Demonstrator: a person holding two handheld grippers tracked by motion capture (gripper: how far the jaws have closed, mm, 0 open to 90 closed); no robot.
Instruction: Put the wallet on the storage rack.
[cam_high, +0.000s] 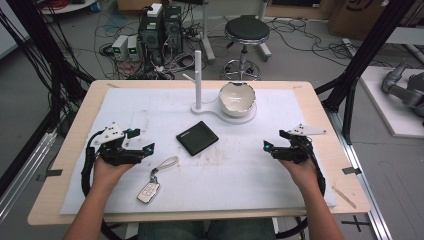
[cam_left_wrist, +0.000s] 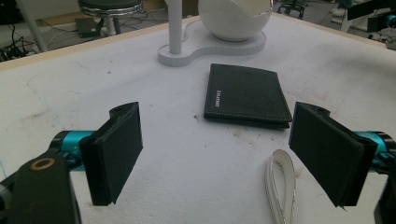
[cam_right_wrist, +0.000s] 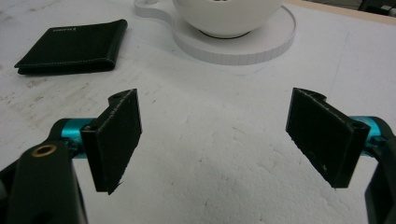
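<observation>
A black wallet (cam_high: 197, 137) (cam_left_wrist: 246, 95) (cam_right_wrist: 72, 45) lies closed in the middle of the white mat. A car key fob (cam_high: 149, 192) with a pale loop strap (cam_high: 166, 164) (cam_left_wrist: 281, 184) rests near the front left. A white bowl (cam_high: 237, 97) (cam_left_wrist: 234, 17) (cam_right_wrist: 227, 16) sits on a white stand with an upright post (cam_high: 197, 77) (cam_left_wrist: 174, 25). My left gripper (cam_high: 141, 149) (cam_left_wrist: 224, 156) stands open left of the wallet, nothing between its jaws. My right gripper (cam_high: 270, 148) (cam_right_wrist: 219, 140) rests open at the right, jaws empty.
The white mat (cam_high: 235, 175) covers a wooden table (cam_high: 75, 145). Behind the table stand a black stool (cam_high: 246, 35), computer boxes (cam_high: 160, 30) and tangled cables on the floor. A dark frame post (cam_high: 365, 55) rises at the right.
</observation>
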